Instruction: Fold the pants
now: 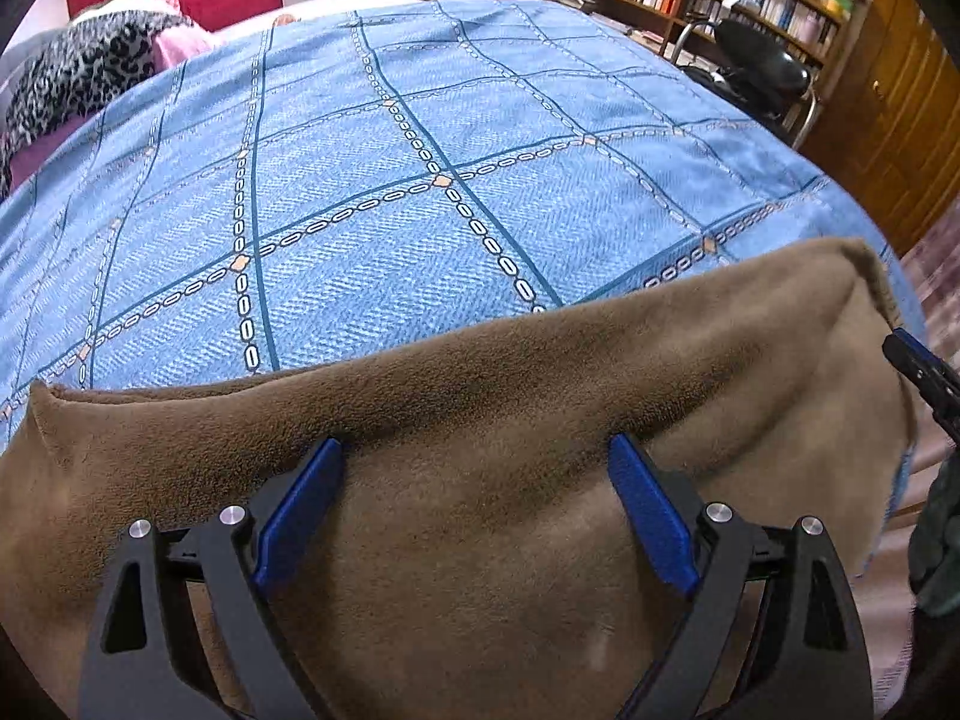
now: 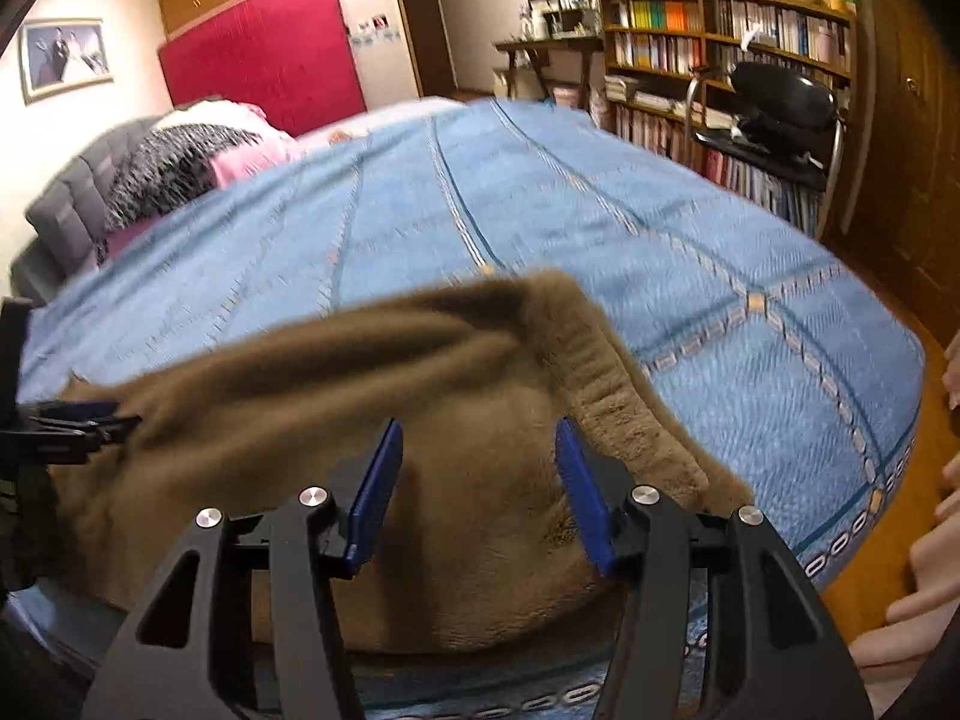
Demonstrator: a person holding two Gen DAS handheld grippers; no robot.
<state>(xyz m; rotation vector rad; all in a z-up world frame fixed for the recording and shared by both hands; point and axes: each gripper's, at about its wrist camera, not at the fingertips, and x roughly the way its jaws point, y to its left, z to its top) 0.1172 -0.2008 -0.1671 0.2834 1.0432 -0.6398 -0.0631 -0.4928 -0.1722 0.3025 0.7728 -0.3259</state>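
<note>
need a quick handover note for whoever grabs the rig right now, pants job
Left hand-held gripper: open wide, over the pants' far edge, nothing pinched.
Right hand-held gripper: open, beside the ribbed waistband, gripping nothing.
Pants: brown fleece, lying across the near edge of the blue bedspread, bunched with loose folds.
Done: pants are on the bed.
Left: smooth them flat, then make tidy folds.

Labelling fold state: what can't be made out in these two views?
- Brown pants: near part hidden under the left claw, left wrist view.
- Pants' far fold: motion-blurred, right wrist view.
- Right claw: contact with fabric unclear.
- Bedspread: cut off by fisheye edges.
</note>
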